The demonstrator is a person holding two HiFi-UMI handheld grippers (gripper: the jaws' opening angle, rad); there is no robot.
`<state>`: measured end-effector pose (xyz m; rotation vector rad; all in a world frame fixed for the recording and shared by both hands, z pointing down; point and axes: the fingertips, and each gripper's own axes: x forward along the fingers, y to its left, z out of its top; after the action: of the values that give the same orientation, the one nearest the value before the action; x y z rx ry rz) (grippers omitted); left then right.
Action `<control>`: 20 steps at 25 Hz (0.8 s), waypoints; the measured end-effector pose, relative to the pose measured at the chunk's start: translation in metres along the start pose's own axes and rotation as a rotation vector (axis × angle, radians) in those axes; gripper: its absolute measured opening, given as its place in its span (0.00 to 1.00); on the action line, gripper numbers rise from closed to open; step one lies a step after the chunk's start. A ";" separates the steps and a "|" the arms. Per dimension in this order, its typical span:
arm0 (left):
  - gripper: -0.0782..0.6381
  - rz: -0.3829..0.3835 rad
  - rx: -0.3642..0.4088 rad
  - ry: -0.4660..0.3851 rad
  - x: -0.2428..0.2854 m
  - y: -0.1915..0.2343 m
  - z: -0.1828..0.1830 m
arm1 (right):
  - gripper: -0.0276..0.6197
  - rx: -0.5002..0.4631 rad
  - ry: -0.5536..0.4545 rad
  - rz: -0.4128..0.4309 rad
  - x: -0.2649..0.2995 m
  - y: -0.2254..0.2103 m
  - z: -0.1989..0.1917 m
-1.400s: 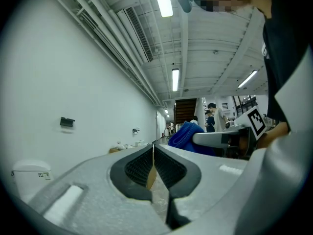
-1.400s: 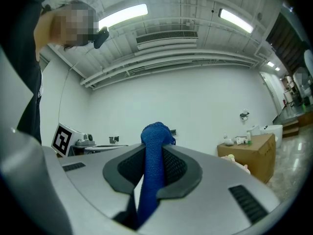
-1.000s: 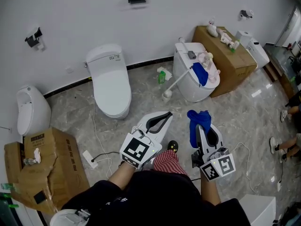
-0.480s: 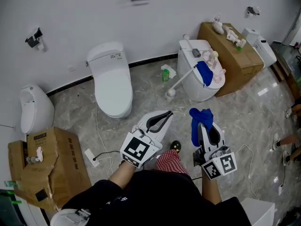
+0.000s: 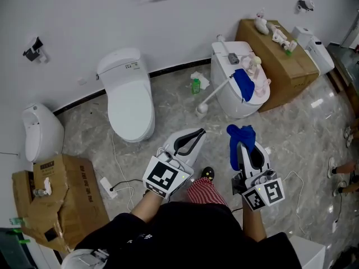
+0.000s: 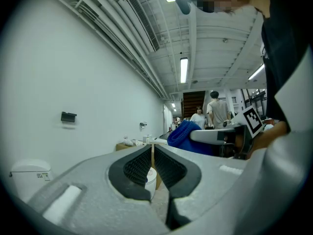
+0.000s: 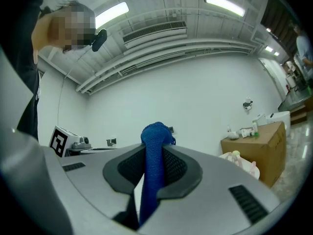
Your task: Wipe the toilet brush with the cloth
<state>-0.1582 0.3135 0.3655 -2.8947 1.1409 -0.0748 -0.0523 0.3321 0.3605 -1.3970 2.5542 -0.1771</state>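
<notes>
The right gripper (image 7: 152, 170) is kept clenched on the blue cloth (image 7: 155, 136). The left gripper (image 6: 152, 160) is closed, nothing being held. The toilet brush (image 5: 215, 94) is leaned against a toilet (image 5: 234, 104).

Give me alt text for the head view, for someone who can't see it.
The right claw is shut on a blue cloth and the left claw is shut and empty, both held over a marble floor. Ahead, a white toilet brush leans against a toilet.
</notes>
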 end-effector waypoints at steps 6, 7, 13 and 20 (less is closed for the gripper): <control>0.12 -0.011 0.004 0.013 0.041 0.007 -0.002 | 0.14 0.015 0.005 -0.007 0.016 -0.037 0.000; 0.12 -0.013 0.006 0.013 0.047 0.008 -0.001 | 0.14 0.015 0.005 -0.009 0.018 -0.043 0.001; 0.12 -0.017 0.012 0.011 0.084 0.018 0.005 | 0.14 0.011 0.003 -0.013 0.034 -0.076 0.009; 0.12 -0.023 0.010 0.023 0.122 0.025 0.006 | 0.14 0.018 0.006 -0.016 0.049 -0.111 0.015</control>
<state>-0.0859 0.2116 0.3629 -2.9059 1.1071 -0.1151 0.0159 0.2311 0.3631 -1.4131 2.5408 -0.2068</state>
